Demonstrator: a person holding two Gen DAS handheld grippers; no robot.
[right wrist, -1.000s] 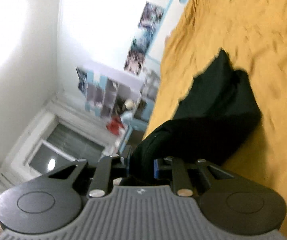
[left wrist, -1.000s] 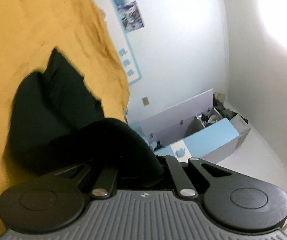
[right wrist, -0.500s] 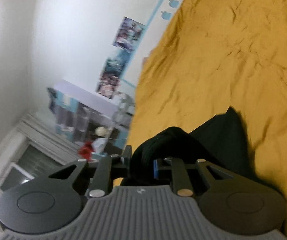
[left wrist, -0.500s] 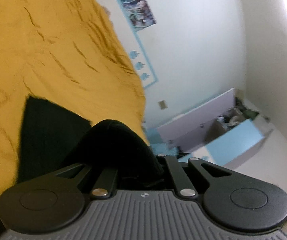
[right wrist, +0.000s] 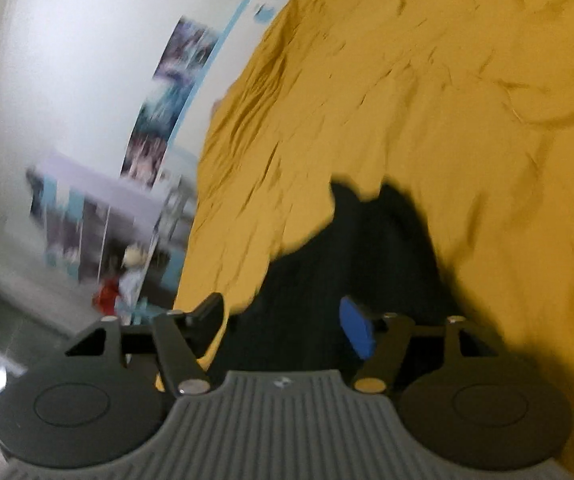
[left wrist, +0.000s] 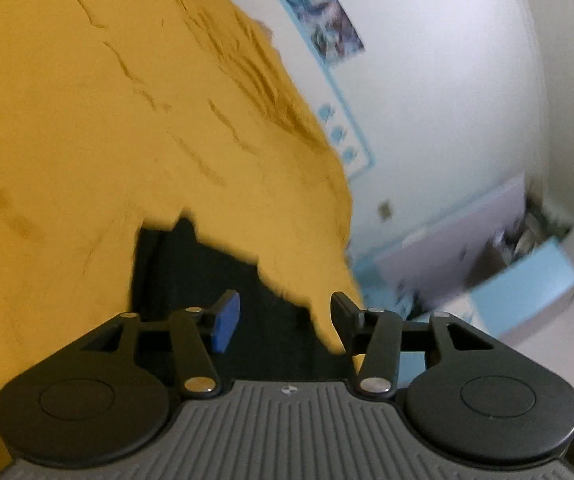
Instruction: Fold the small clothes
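Note:
A small black garment (left wrist: pixel 207 280) lies on the mustard-yellow bed cover (left wrist: pixel 87 120). My left gripper (left wrist: pixel 283 320) is open just above the garment's near part, with nothing between its jaws. In the right wrist view the same black garment (right wrist: pixel 367 248) lies on the yellow cover (right wrist: pixel 467 100). My right gripper (right wrist: pixel 283 320) is open over the garment's near edge and holds nothing. Both views are motion-blurred. The garment's near edge is hidden behind the gripper bodies.
The bed edge runs along the right in the left wrist view, with a light-blue and lilac storage box (left wrist: pixel 507 272) on the floor beyond. In the right wrist view a shelf unit (right wrist: pixel 99 220) and posters (right wrist: pixel 167 100) stand by the white wall.
Both grippers were shut on the black garment and holding it up; now both have opened and let it go, and it lies on the cover.

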